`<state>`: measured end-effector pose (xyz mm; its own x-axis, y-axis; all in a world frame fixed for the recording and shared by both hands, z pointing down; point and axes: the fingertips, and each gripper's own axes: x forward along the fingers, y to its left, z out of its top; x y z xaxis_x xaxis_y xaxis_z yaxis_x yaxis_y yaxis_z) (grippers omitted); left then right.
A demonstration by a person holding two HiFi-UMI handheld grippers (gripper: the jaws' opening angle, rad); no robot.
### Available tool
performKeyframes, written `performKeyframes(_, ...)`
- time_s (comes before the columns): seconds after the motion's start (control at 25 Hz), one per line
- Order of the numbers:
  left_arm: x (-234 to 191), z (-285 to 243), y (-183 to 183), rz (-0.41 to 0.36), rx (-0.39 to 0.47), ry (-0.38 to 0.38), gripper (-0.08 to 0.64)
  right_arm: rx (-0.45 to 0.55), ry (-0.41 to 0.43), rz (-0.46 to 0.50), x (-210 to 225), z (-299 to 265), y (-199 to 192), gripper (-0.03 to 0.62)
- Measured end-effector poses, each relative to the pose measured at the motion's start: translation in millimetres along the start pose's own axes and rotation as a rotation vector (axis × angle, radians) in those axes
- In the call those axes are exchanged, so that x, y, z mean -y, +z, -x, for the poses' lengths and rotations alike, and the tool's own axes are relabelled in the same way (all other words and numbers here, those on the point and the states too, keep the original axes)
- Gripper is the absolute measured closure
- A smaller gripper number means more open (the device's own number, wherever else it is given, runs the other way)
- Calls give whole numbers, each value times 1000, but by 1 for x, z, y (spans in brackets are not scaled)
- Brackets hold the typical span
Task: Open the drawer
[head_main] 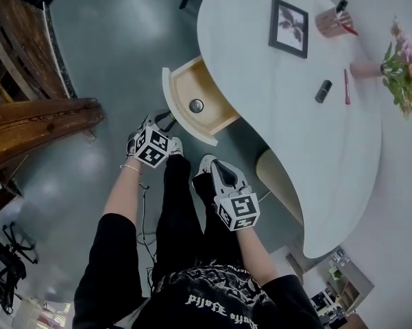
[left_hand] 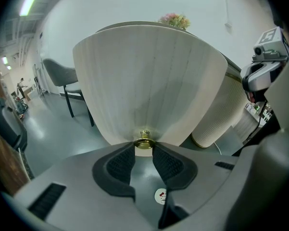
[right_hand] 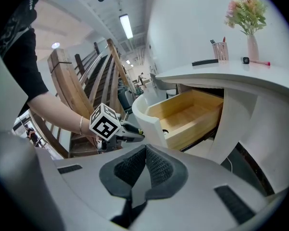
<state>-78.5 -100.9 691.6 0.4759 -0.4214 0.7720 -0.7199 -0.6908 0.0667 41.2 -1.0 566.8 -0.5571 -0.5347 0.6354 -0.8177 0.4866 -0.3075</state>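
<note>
The drawer (head_main: 201, 116) stands pulled out from the white curved desk (head_main: 315, 156), and its wooden inside (right_hand: 182, 112) shows. In the left gripper view its pale curved front (left_hand: 149, 76) fills the picture, with a small brass knob (left_hand: 144, 141) at the bottom. My left gripper (left_hand: 144, 147) has its pads on either side of that knob, shut on it; in the head view it (head_main: 166, 120) meets the drawer's front. My right gripper (right_hand: 145, 152) hangs back from the drawer with its pads together and nothing between them; it (head_main: 216, 170) is above my legs.
A small round object (head_main: 196, 105) lies inside the drawer. On the desk are a framed picture (head_main: 288, 27), a pink cup of pens (head_main: 331, 23), a flower vase (head_main: 370, 68) and small cosmetics (head_main: 323, 91). A ribbed pedestal (head_main: 277, 178) stands under the desk. Wooden beams (head_main: 41, 125) run at left.
</note>
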Motion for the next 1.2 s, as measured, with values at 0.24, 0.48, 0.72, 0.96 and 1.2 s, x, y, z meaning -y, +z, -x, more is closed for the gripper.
performKeyframes(0.24, -1, 5, -8, -9, -11, 0, 436, 2, 1, -4, -7, -1, 0, 566)
performKeyframes(0.48, 0, 9, -13, -2, -19, 7, 436, 13, -9, -11, -11, 0, 3, 566)
performKeyframes(0.72, -1, 13, -19, 25, -19, 18, 436, 17, -25, -25, -13, 1, 4, 566)
performKeyframes(0.96, -2, 15, -23, 11, -33, 8, 436, 12, -36, -32, -15, 2, 1, 566)
performKeyframes(1.2, -2, 17, -25, 36, -34, 14, 437, -4, -38, -17, -19, 5, -2, 566)
